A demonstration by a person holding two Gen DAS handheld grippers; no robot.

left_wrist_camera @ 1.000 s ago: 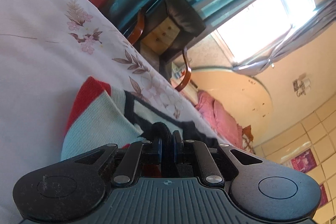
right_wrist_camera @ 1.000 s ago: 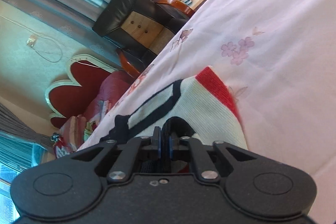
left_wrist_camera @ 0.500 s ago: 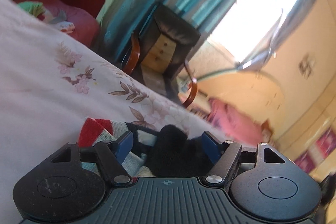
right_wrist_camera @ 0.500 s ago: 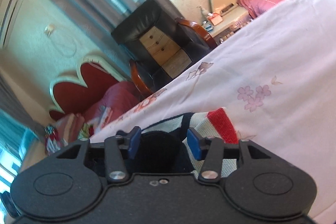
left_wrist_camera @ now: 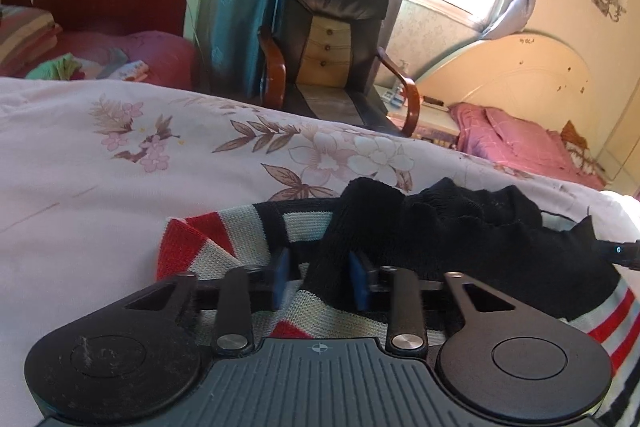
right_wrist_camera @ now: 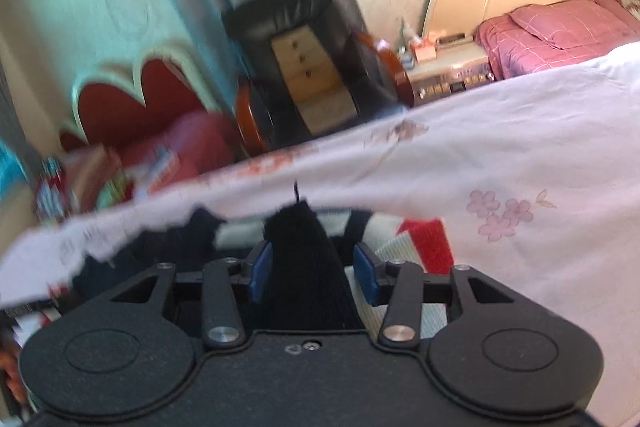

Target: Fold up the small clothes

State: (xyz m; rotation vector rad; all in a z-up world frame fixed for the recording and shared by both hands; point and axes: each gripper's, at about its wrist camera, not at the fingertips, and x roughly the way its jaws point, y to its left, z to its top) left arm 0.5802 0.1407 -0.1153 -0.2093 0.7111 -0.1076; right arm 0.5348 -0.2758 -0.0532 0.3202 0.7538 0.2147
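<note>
striped sweater (left_wrist_camera: 224, 239) on floral sheet (left_wrist_camera: 100, 187) at lower centre, left gripper (left_wrist_camera: 320, 277) jaws just narrowed, black fold between them, grip unclear, right gripper (right_wrist_camera: 312, 273) parted around black fabric, pads not touching, armchair (left_wrist_camera: 332, 39) upper centre

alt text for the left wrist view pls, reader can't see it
The left gripper, its jaws just closing, has a black knit fold of a red, cream and black striped knit garment between its blue pads. The garment lies on a pale floral bedsheet; a black leather armchair stands behind.
</note>
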